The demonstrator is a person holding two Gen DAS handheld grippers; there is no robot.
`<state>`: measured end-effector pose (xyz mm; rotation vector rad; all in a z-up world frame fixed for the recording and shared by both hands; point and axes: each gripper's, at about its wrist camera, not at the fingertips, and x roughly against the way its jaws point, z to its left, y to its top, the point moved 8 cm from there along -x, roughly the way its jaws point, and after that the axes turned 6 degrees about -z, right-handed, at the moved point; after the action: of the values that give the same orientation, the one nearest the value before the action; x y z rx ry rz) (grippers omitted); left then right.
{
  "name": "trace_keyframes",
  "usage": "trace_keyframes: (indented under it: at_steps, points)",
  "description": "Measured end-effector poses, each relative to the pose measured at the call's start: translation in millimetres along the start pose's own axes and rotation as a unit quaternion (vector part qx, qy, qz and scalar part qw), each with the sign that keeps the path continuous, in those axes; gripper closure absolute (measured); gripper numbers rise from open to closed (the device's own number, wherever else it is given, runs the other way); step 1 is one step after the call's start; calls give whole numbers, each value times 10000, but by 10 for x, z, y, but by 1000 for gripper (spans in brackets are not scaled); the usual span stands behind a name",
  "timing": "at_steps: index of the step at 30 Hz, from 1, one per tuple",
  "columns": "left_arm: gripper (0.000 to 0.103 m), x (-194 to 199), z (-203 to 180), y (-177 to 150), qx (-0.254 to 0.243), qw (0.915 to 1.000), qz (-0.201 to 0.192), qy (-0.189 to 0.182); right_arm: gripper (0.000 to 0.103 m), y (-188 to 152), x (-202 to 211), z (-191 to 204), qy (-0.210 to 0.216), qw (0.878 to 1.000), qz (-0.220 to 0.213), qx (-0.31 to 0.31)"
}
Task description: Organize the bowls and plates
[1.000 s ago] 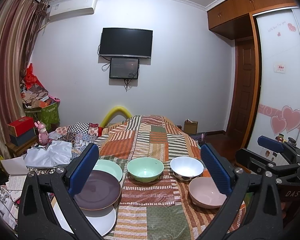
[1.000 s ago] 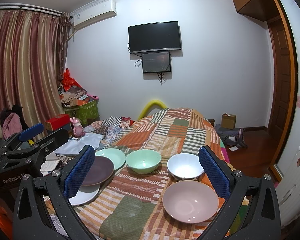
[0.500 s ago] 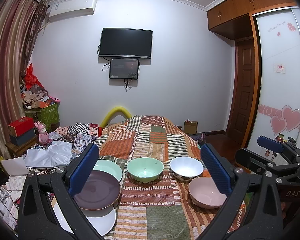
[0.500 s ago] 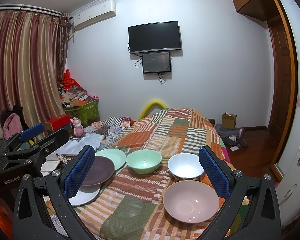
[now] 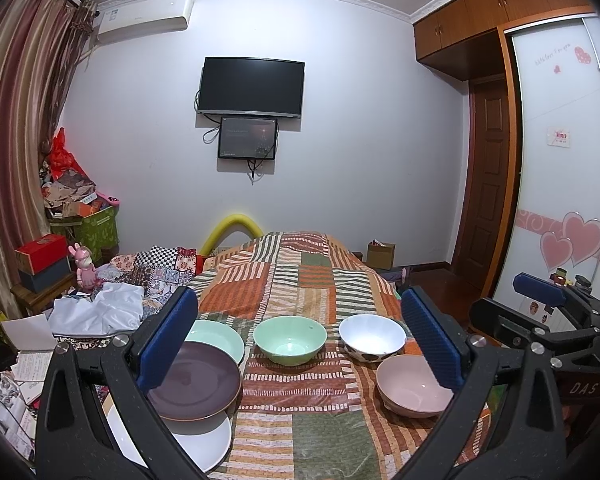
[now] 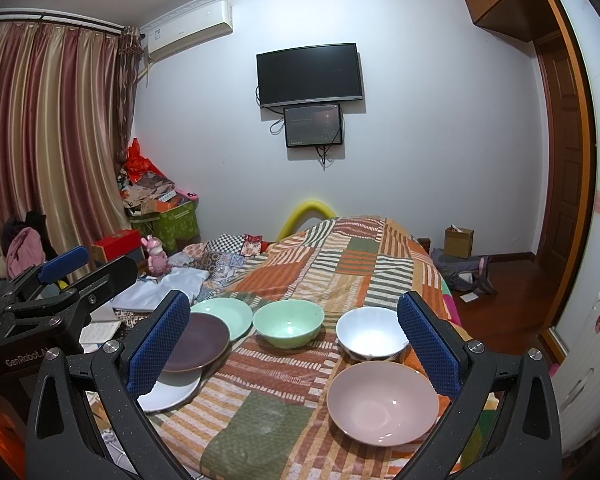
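Observation:
Dishes lie on a patchwork cloth (image 5: 300, 280) near its front end. At the left, a purple plate (image 5: 196, 384) overlaps a pale green plate (image 5: 220, 338) and a white plate (image 5: 204, 440). A green bowl (image 5: 290, 340) sits in the middle, a white bowl (image 5: 371, 338) to its right, and a pink bowl (image 5: 413, 386) nearer at the right. My left gripper (image 5: 300, 340) is open and holds nothing, raised in front of the dishes. My right gripper (image 6: 294, 344) is open and holds nothing too, with the pink bowl (image 6: 381, 400) close beneath its right finger.
Clothes and papers (image 5: 100, 312) pile up left of the cloth, with a pink toy figure (image 5: 84, 266) and boxes (image 5: 40, 260) behind. Wooden floor, a cardboard box (image 6: 458, 242) and a door (image 6: 567, 184) lie to the right. A wardrobe (image 5: 559, 160) stands close on the right.

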<state>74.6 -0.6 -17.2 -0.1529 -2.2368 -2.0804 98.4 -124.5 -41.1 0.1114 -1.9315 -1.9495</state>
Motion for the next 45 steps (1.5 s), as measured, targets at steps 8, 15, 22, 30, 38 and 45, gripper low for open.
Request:
trace_keyframes:
  at_steps: [8, 15, 22, 30, 38, 45]
  points:
    - [0, 14, -4, -4, -34, 10000, -14, -23, 0, 1, -2, 2, 2, 10000, 5, 1]
    - [0, -6, 16, -29, -5, 10000, 15, -27, 0, -1, -40, 60, -13, 10000, 89, 21]
    - [0, -112, 121, -119, 36, 9999, 153, -44, 0, -85, -221, 103, 11, 9995, 297, 52]
    - [0, -356, 501, -348, 121, 9984, 506, 218, 0, -335, -567, 372, 446, 9964, 693, 204]
    - [0, -647, 1155, -688, 225, 9921, 927, 819, 0, -677, -1028, 580, 728, 9890, 1258, 263]
    - [0, -871, 1766, -1037, 183, 9825, 1332, 1289, 0, -900, -1451, 699, 875, 9813, 1709, 141]
